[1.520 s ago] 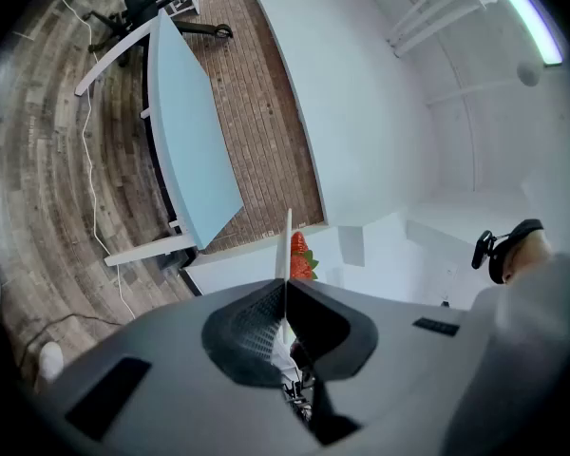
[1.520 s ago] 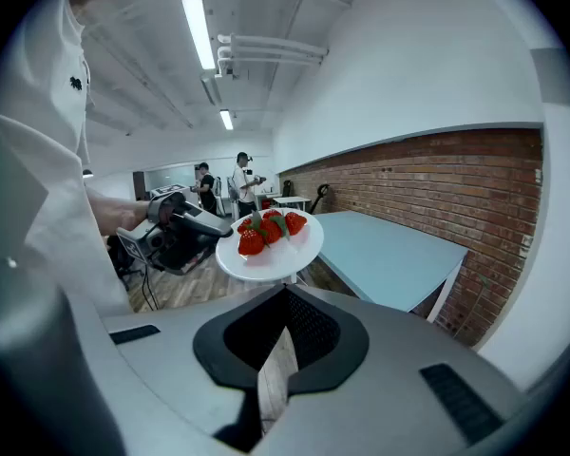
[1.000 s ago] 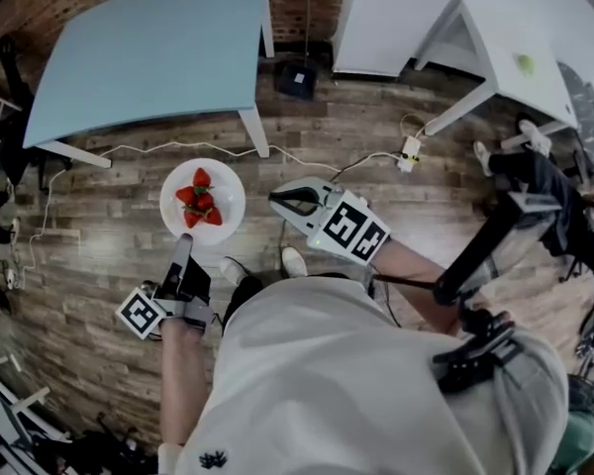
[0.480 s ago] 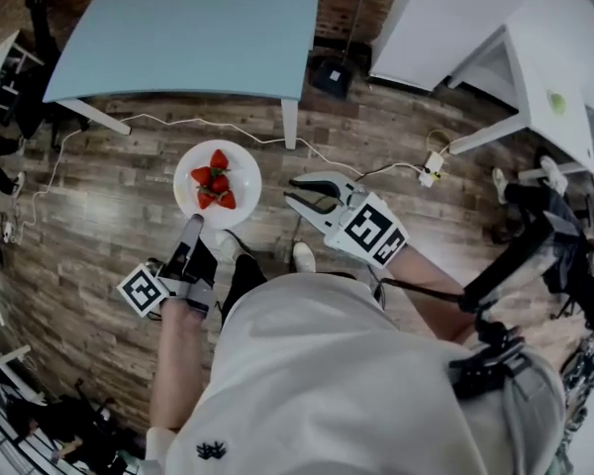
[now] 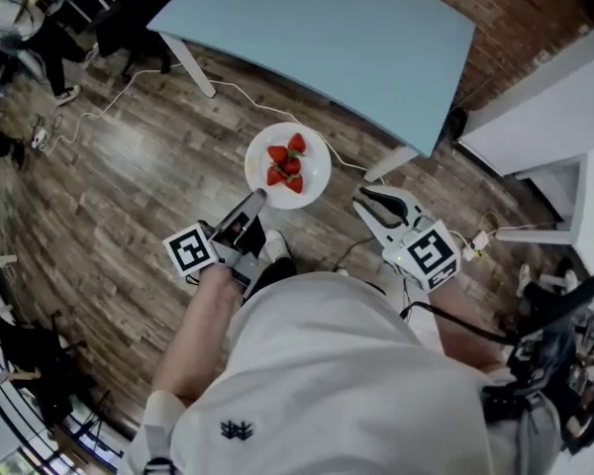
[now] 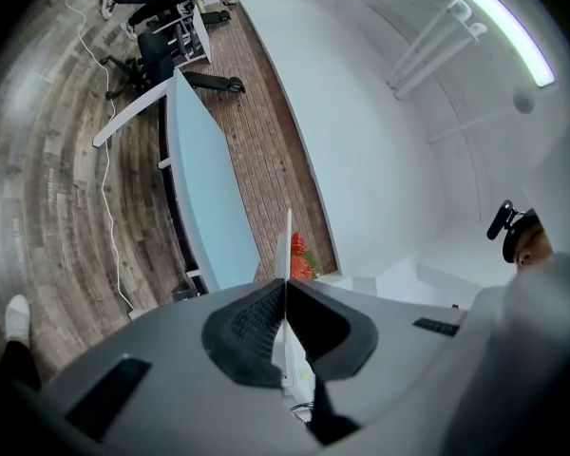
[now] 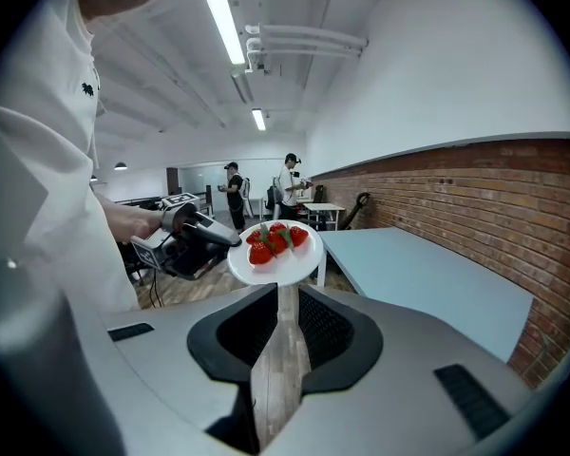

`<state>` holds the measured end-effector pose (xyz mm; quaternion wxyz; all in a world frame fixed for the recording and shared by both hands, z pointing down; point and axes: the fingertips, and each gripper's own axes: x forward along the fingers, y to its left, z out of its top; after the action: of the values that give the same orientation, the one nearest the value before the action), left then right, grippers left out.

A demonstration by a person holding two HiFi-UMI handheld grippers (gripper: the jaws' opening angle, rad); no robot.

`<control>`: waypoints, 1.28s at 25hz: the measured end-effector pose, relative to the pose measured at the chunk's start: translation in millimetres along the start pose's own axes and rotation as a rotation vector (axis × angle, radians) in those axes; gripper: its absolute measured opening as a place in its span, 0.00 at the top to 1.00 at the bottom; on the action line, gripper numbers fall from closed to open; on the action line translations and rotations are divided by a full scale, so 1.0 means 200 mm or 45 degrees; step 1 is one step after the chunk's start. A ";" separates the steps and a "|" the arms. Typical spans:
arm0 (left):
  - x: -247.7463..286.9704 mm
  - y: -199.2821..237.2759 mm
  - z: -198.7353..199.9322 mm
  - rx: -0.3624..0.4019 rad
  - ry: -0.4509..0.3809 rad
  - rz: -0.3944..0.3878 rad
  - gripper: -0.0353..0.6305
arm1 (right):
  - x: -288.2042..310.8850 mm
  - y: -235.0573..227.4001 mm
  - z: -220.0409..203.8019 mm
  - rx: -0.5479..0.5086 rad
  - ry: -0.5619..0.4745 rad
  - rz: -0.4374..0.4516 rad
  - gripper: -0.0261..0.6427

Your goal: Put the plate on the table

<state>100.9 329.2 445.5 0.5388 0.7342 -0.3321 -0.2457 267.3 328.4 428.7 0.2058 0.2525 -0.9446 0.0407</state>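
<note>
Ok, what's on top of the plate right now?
Red strawberries sit clustered at the middle of the plate; the left claw pinches its near rim. The surface under the berries is hidden.

We wear a white shirt (image 5: 346,374) (small dark emblem (image 5: 236,429)), and our grey left gripper (image 5: 256,197) and right gripper (image 5: 364,196) carry black-and-white marker cubes (image 5: 187,250).

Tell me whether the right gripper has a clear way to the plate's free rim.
Probably yes. The right gripper is open and empty, close beside the plate, with nothing between them; the left gripper pinches the rim elsewhere.
</note>
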 end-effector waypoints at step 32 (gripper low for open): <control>0.28 0.60 2.00 -0.013 -0.250 0.076 0.94 | 1.72 -0.83 0.73 -0.035 0.029 0.139 0.88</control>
<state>-176.1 11.6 441.4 0.5144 0.6938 -0.4036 -0.3020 23.8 -0.5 431.7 0.2176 0.1971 -0.9550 0.0420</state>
